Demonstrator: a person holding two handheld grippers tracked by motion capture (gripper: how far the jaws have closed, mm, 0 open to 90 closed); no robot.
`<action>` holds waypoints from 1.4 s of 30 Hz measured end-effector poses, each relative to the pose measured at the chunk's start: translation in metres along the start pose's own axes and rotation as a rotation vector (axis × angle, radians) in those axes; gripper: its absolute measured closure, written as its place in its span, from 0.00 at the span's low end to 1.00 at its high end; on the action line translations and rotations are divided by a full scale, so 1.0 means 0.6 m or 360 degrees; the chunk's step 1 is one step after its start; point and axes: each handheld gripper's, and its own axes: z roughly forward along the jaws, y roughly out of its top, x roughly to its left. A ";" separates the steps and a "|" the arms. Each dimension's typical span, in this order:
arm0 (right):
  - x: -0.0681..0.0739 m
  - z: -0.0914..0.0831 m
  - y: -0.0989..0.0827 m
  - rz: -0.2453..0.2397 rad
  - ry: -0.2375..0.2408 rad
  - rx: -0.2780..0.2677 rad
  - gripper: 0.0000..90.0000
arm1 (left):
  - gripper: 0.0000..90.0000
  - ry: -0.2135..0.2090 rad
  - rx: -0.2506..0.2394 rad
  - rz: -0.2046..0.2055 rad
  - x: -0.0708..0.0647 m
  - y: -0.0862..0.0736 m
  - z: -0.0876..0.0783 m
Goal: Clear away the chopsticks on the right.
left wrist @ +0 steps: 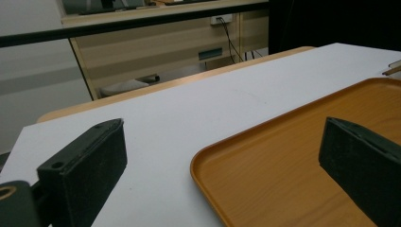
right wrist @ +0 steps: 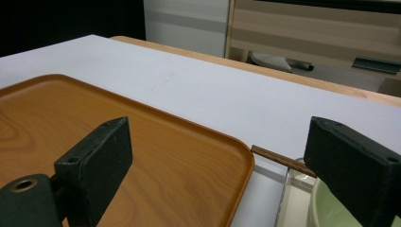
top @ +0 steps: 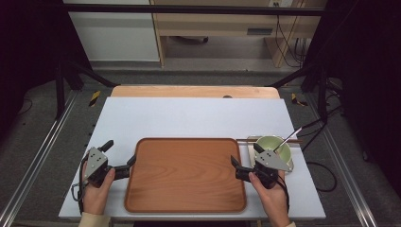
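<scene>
Your left gripper (top: 124, 166) stands with its jaws wide apart, straddling the left rim of the flat, rounded-corner brown wooden tray (top: 185, 177); your right gripper (top: 246, 164) is just as wide across the tray's right rim. Neither holds anything. The tray lies at the near middle of the white table top (top: 189, 118). It looks stiff, fairly light and smooth, so it may slip; take it by the shallow raised rim on both sides together. Just right of it a pale green, glossy bowl (top: 275, 146), likely breakable, holds a thin stick-like utensil, beside brown chopsticks (right wrist: 279, 161).
</scene>
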 end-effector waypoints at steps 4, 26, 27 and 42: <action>-0.002 -0.002 0.000 -0.0002 0.0000 -0.0004 0.10 | 0.01 0.0009 -0.0031 -0.0001 0.001 0.001 -0.003; -0.077 -0.093 0.011 0.0079 -0.0374 -0.0162 0.11 | 0.01 0.0002 -0.0081 -0.0011 0.010 -0.012 -0.002; -0.077 -0.093 0.011 0.0079 -0.0374 -0.0162 0.11 | 0.01 0.0002 -0.0081 -0.0011 0.010 -0.012 -0.002; -0.158 -0.140 -0.030 0.0271 -0.0705 -0.0047 0.35 | 0.01 0.0031 -0.0078 0.0025 0.012 -0.012 -0.002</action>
